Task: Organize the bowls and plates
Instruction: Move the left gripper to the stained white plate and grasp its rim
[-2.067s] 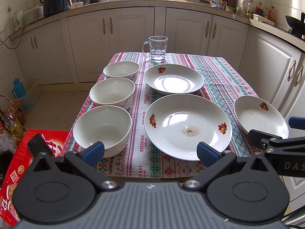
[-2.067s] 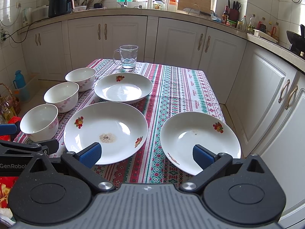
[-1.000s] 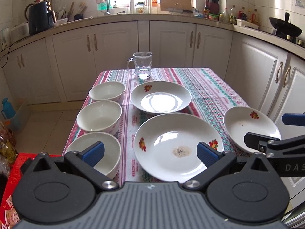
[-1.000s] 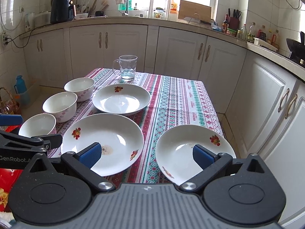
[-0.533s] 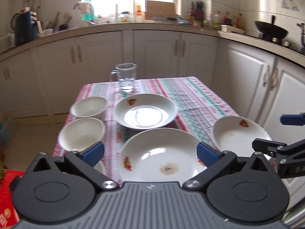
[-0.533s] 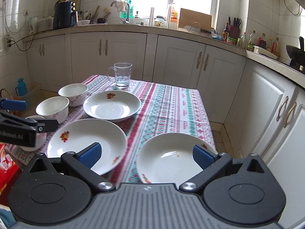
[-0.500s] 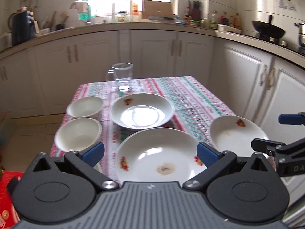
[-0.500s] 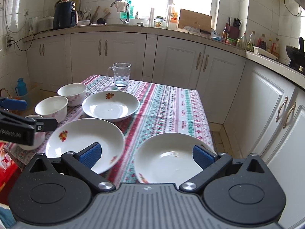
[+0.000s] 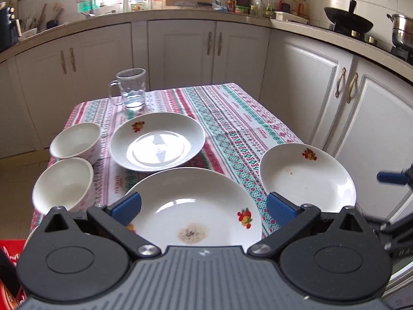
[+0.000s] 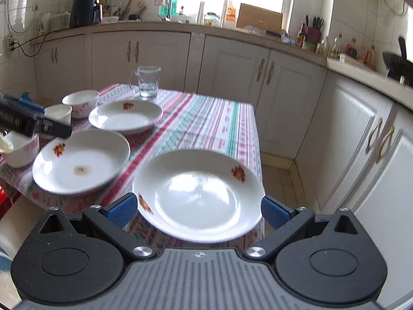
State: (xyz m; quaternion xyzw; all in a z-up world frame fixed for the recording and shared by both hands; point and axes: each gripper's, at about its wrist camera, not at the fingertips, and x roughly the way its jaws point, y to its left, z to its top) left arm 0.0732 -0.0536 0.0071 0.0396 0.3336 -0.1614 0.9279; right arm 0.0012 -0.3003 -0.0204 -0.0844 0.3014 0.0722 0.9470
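On the striped tablecloth [image 9: 232,118] lie three white flowered plates. The large stained plate [image 9: 193,211] is nearest, and my open left gripper [image 9: 202,208] hovers over its near rim, holding nothing. A second plate [image 9: 157,142] lies behind it and a third plate [image 9: 307,175] at the near right corner. Two bowls [image 9: 77,139] [image 9: 62,186] stand at the left; a third bowl [image 10: 19,149] shows in the right wrist view. My right gripper [image 10: 198,209] is open, its fingers framing the corner plate [image 10: 198,193]. I cannot tell whether they touch it.
A glass mug [image 9: 131,87] with a little water stands at the table's far end. White cabinets [image 9: 322,90] run close along the table's right side and back. A red box [image 9: 10,245] lies on the floor at the lower left.
Both grippers have swung right and dropped lower. The right one has closed in on the corner plate, which now fills the space between its fingers. No dish has moved.
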